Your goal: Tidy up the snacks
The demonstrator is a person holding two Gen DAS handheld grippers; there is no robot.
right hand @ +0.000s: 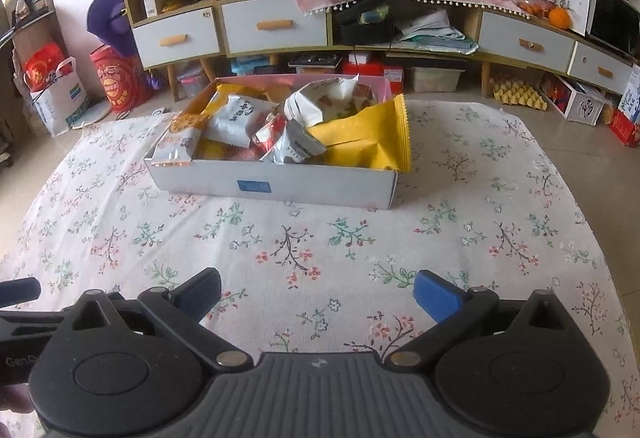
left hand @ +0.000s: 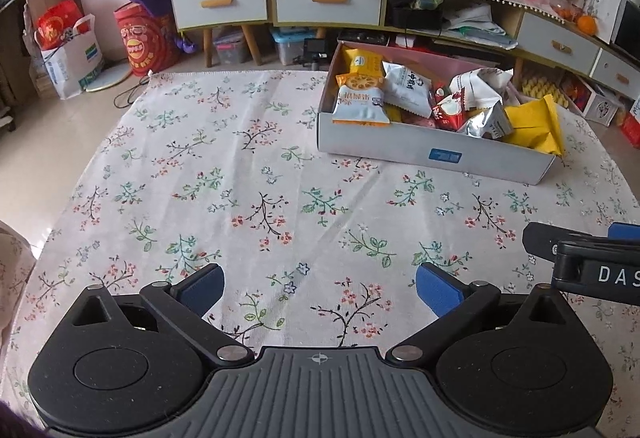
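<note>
A white cardboard box [left hand: 436,153] with a pink inside sits on the floral tablecloth, at the far right in the left wrist view and ahead at centre in the right wrist view [right hand: 280,187]. It holds several snack packets: a yellow one [right hand: 368,135] leaning on its right end, white ones [right hand: 236,119], a red one [left hand: 450,109] and an orange-and-white one [left hand: 360,99]. My left gripper [left hand: 320,288] is open and empty over bare cloth near the front. My right gripper [right hand: 318,294] is open and empty, well short of the box.
The floral tablecloth [left hand: 240,197] covers the table. The right gripper's body [left hand: 592,262] shows at the right edge of the left wrist view. Beyond the table stand a low cabinet with drawers [right hand: 272,25], red bags [left hand: 144,37] and floor clutter.
</note>
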